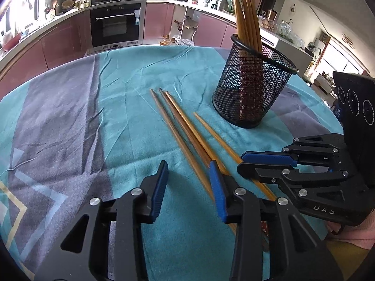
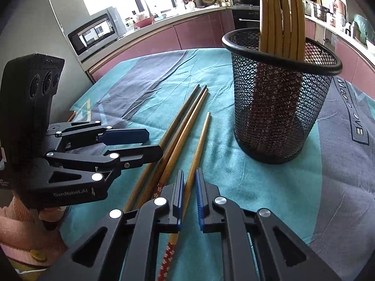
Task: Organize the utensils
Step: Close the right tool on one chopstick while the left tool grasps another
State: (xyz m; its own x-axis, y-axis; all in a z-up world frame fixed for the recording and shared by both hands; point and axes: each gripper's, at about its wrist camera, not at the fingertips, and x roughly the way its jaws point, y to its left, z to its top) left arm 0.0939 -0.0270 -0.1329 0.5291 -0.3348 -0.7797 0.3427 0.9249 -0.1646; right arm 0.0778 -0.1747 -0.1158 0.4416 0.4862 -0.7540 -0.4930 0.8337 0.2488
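Several chopsticks [image 2: 279,11] upright in mesh cup [image 2: 279,107] | right claw [image 2: 189,187] grips loose chopstick [image 2: 199,145] | left claw [image 1: 188,171] narrow

A teal-and-grey cloth [image 1: 70,117] covers the counter, with four loose chopsticks [image 1: 182,126] lying just beside the upright mesh holder [image 1: 253,89].

from my seat, four loose chopsticks [image 2: 178,131] lie side by side on the counter [image 2: 246,187], tips pointing away from me. behind them and to the right stands the mesh holder [image 2: 279,107], upright, with a bundle of chopsticks [image 2: 281,11] standing in it and leaning against its rim. the right hand-held gripper [image 2: 188,199] sits over the rightmost chopstick [image 2: 199,145], which runs between its jaws. the left hand-held gripper [image 1: 189,187] is just beside it, at the near ends of the others.
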